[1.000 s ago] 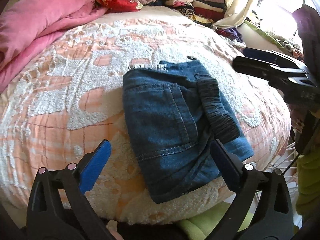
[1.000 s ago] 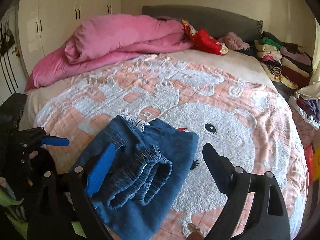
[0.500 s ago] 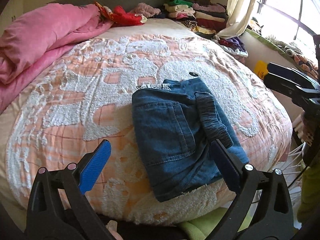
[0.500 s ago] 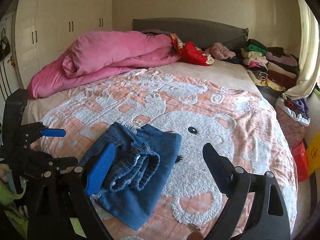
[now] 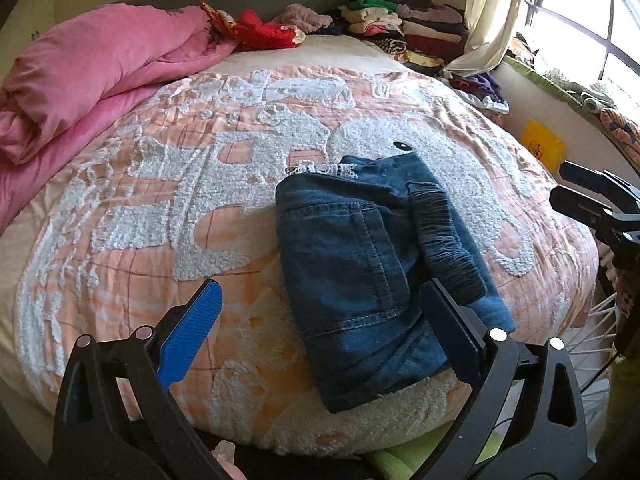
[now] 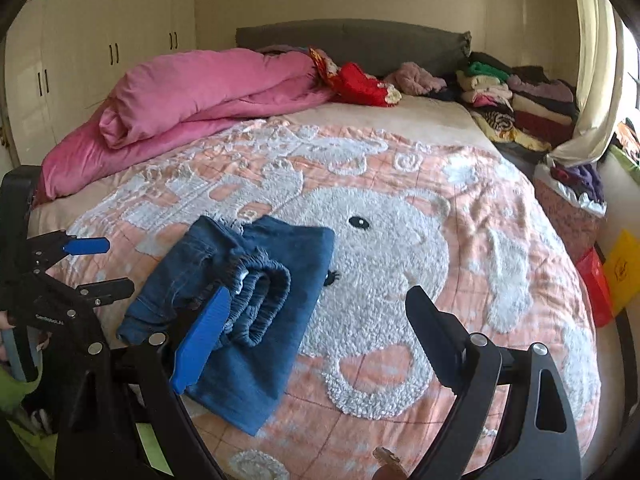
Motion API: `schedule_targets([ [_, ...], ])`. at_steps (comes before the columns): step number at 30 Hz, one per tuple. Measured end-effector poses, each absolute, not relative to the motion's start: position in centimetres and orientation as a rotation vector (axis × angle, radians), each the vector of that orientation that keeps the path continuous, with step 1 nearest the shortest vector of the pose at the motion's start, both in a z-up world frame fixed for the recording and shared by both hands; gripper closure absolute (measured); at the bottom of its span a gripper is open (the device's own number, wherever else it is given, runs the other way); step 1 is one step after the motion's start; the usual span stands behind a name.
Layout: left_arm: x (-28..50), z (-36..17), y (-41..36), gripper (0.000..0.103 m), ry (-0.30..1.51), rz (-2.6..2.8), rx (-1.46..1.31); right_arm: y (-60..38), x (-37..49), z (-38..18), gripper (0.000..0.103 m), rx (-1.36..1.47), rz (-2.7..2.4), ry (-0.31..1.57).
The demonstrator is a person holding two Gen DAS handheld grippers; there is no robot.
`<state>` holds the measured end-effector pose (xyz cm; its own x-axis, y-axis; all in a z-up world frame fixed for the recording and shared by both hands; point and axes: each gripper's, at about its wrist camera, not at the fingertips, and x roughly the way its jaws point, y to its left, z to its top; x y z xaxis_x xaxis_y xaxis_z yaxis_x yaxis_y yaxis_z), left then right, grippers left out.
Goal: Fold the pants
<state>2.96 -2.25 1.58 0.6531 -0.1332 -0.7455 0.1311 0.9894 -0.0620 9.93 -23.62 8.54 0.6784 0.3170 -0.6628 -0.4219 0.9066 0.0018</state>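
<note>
1. Holding nothing, your left gripper (image 5: 320,320) fills the bottom of the left wrist view with its jaws spread wide; the blue pad sits at lower left and the dark finger at lower right.
2. The pants (image 5: 372,272) lie folded into a compact denim bundle on the bedspread (image 5: 160,200), right of centre in that view. Your right-side finger overlaps the bundle's lower right edge in the picture, but you cannot tell from this angle whether it touches the cloth.
3. Your right gripper (image 6: 316,328) is likewise wide open and empty, low in the right wrist view. Its blue pad overlaps the gathered waistband (image 6: 264,300) in the picture; contact cannot be judged.
4. In the right wrist view the pants (image 6: 248,300) sit at lower left of centre, beside the white bear face on the bedspread (image 6: 500,220).
5. Each gripper shows in the other's view: the right one at the right edge of the left wrist view, the left one at the left edge of the right wrist view, both apart from the denim.
6. A pink duvet (image 6: 192,104) is heaped at upper left, and stacked clothes (image 6: 520,100) at upper right.
</note>
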Motion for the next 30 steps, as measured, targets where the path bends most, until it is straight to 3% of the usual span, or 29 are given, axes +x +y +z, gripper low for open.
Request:
schedule_targets([
  [20, 7.0, -2.2, -1.7, 0.010, 0.931, -0.120, -0.061, -22.1, 14.7, 2.2, 0.015, -0.040, 0.480, 0.921],
  [23, 7.7, -2.8, -1.8, 0.010, 0.940, -0.123, -0.065, -21.9, 15.4, 0.9, 0.018, -0.023, 0.490, 0.967],
  [25, 8.0, -3.1, -1.8, 0.010, 0.944, -0.129, -0.066, -21.7, 15.7, 0.2, 0.026, -0.008, 0.502, 0.995],
  [30, 8.6, -4.0, -2.0, 0.010, 0.954, -0.144, -0.075, -21.0, 16.0, -1.1, 0.029, 0.002, 0.528, 1.021],
])
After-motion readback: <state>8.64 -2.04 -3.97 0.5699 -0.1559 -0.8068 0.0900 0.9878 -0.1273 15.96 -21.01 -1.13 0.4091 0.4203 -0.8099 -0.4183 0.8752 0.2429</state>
